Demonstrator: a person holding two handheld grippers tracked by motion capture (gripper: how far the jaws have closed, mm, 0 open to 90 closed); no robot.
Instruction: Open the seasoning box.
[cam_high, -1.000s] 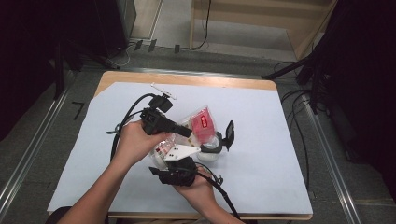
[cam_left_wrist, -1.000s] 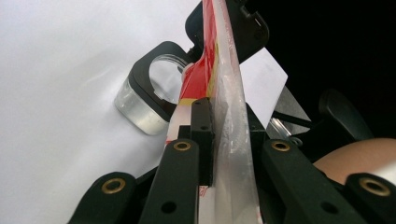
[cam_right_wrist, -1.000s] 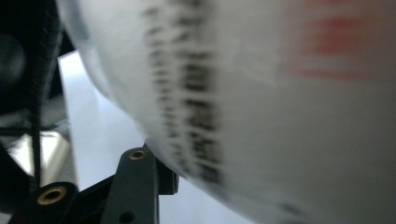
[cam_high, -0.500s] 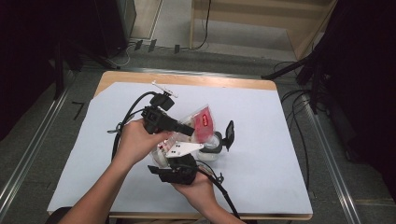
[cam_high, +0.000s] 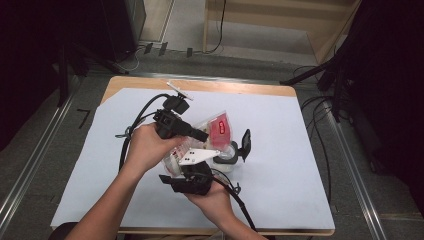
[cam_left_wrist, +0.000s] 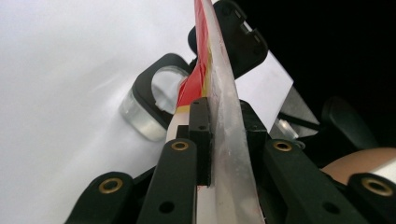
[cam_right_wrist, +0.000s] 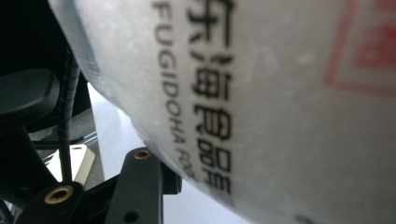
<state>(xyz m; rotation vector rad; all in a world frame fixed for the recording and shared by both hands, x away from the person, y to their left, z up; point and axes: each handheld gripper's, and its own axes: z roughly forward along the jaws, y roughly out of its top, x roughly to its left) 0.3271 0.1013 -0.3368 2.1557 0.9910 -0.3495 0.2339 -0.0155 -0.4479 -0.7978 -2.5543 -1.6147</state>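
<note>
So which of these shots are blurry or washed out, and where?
Right gripper view: the plastic bag sits so close that its printed text is soft. Left gripper view: the white table cover is overexposed. High view: evenly lit, dark surroundings.

The high view looks forward and down on the table (cam_high: 280, 150). Both gripper views sit close against the pouch (cam_left_wrist: 224, 116) at the table's middle, which the high view shares.
</note>
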